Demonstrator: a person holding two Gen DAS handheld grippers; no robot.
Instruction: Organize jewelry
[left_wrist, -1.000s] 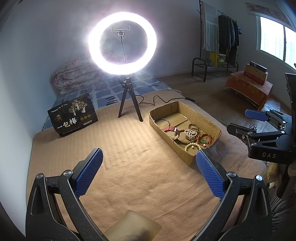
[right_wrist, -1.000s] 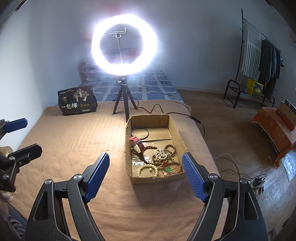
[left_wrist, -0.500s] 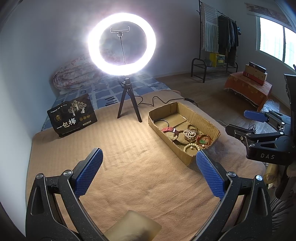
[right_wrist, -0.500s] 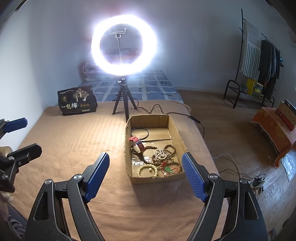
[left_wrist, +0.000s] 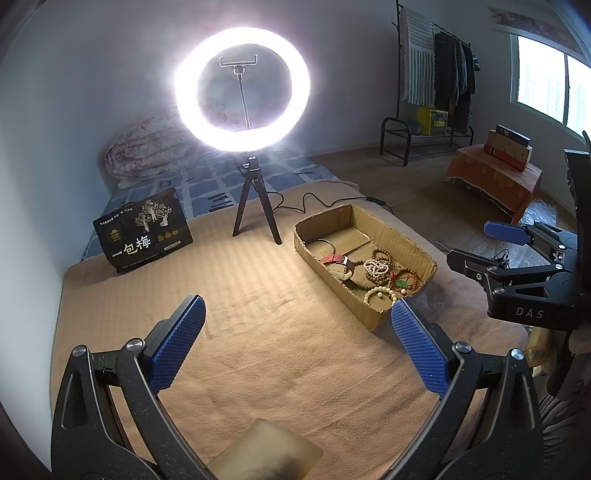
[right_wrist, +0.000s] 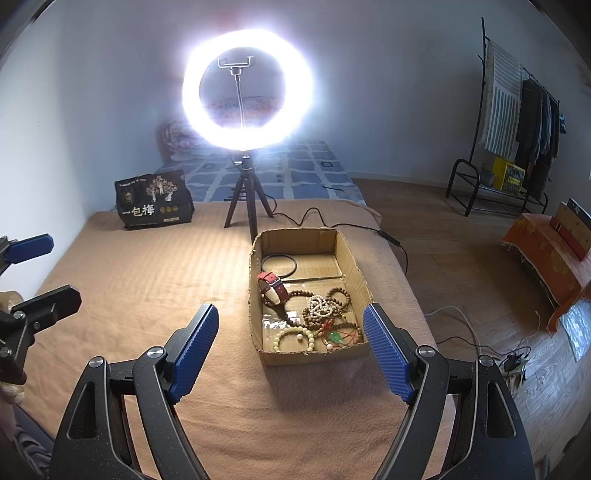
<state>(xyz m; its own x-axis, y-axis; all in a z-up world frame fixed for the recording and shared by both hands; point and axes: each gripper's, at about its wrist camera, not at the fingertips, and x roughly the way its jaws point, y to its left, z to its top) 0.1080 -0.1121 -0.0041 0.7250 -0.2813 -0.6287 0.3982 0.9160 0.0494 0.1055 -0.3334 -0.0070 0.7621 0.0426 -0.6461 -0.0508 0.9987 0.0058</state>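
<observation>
A shallow cardboard box (right_wrist: 352, 266) (left_wrist: 369, 314) lies on a tan blanket. Inside it are a red-strapped watch (right_wrist: 273, 286) (left_wrist: 334, 259), a black ring cord (right_wrist: 279, 264), brown bead strings (right_wrist: 338, 295) (left_wrist: 380, 254), a pale bead bracelet (right_wrist: 293, 338) (left_wrist: 380, 291) and a red cord with a green pendant (right_wrist: 336, 336) (left_wrist: 402, 283). My right gripper (right_wrist: 291, 347) is open and empty, hovering just before the box's near wall. My left gripper (left_wrist: 295, 339) is open and empty, over bare blanket left of the box. Each gripper shows at the edge of the other's view.
A lit ring light on a small tripod (right_wrist: 245, 192) (left_wrist: 251, 206) stands behind the box, its cable (right_wrist: 332, 221) trailing off to the right. A black printed bag (right_wrist: 153, 201) (left_wrist: 144, 230) stands at the far left. The blanket (right_wrist: 147, 266) ends at the bed's right edge; floor beyond.
The left wrist view has drifted slightly, so the box and ring light sit a little further left in it. The right gripper and the jewelry have not moved.
</observation>
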